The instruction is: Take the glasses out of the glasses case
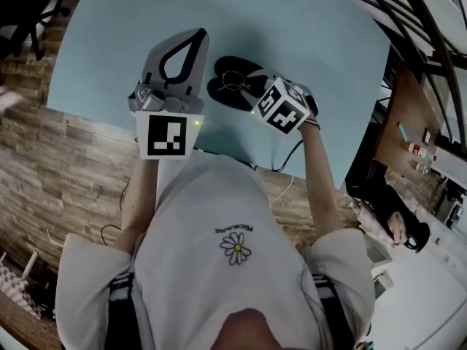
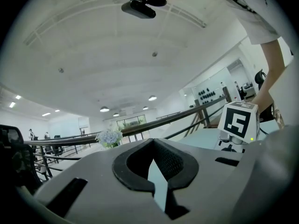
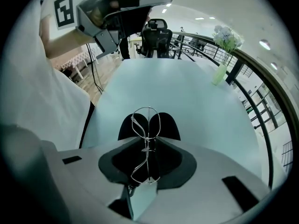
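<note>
The black glasses case (image 1: 221,90) lies open on the light blue table (image 1: 306,28), its two halves spread flat (image 3: 169,126). My right gripper (image 3: 148,144) points steeply down above the case and is shut on thin wire-rimmed glasses (image 3: 145,125), which hang clear of it. In the head view its marker cube (image 1: 282,108) hides the jaws. My left gripper (image 1: 195,36) is raised to the left of the case, pointing level, shut with nothing in it (image 2: 153,143). The right gripper view shows the left gripper high at the upper left (image 3: 117,6).
A vase of pale flowers (image 3: 223,50) stands at the table's far right edge. A black office chair (image 3: 157,31) sits beyond the far end. A railing (image 3: 261,87) runs along the right. Cables (image 1: 283,168) trail over the near edge by my body.
</note>
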`<state>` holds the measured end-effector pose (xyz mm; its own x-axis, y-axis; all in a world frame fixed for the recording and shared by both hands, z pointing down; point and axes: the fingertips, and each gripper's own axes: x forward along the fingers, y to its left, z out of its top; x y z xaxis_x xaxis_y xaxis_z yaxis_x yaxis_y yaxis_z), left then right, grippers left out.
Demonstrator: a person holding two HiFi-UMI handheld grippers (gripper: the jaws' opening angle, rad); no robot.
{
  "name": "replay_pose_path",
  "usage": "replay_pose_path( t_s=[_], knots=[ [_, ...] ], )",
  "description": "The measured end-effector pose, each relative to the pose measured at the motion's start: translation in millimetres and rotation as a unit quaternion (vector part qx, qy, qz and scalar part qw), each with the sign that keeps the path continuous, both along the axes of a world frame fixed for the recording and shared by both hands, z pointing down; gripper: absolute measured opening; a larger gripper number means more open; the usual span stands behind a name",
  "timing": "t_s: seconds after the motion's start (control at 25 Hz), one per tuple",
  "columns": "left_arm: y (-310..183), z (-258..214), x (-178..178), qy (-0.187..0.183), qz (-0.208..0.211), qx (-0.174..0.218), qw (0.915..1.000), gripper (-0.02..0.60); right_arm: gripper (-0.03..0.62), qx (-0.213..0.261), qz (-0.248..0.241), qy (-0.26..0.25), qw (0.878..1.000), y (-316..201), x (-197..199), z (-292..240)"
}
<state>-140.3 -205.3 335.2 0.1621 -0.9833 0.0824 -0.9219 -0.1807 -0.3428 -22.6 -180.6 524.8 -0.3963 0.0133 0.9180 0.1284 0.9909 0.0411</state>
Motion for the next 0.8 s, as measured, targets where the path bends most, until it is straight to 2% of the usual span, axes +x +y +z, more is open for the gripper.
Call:
replay_pose_path(
  t_s=[0.2,0.52,0.68,0.8],
  knots=[
    [-2.8,-22.6,-3.3,0.0,0.004,0.029,0.9996,0.015,0.092,0.031,0.014,-0.021,0.999,-10.4,0.0,-27.6],
    [-8.2,-55.4,15.3,-0.03,0.013,0.057,0.9979,0.015,0.092,0.099,0.057,-0.084,0.99,-41.0,18.4,-92.8],
    [-5.6,-69.2,25.6,-0.036,0.016,0.07,0.9968,0.015,0.092,0.155,0.092,-0.139,0.974,-54.9,27.9,-137.1],
    [-5.4,-77.2,33.0,-0.042,0.018,0.079,0.9959,0.015,0.092,0.204,0.125,-0.191,0.952,-66.4,35.2,-171.9]
  ],
)
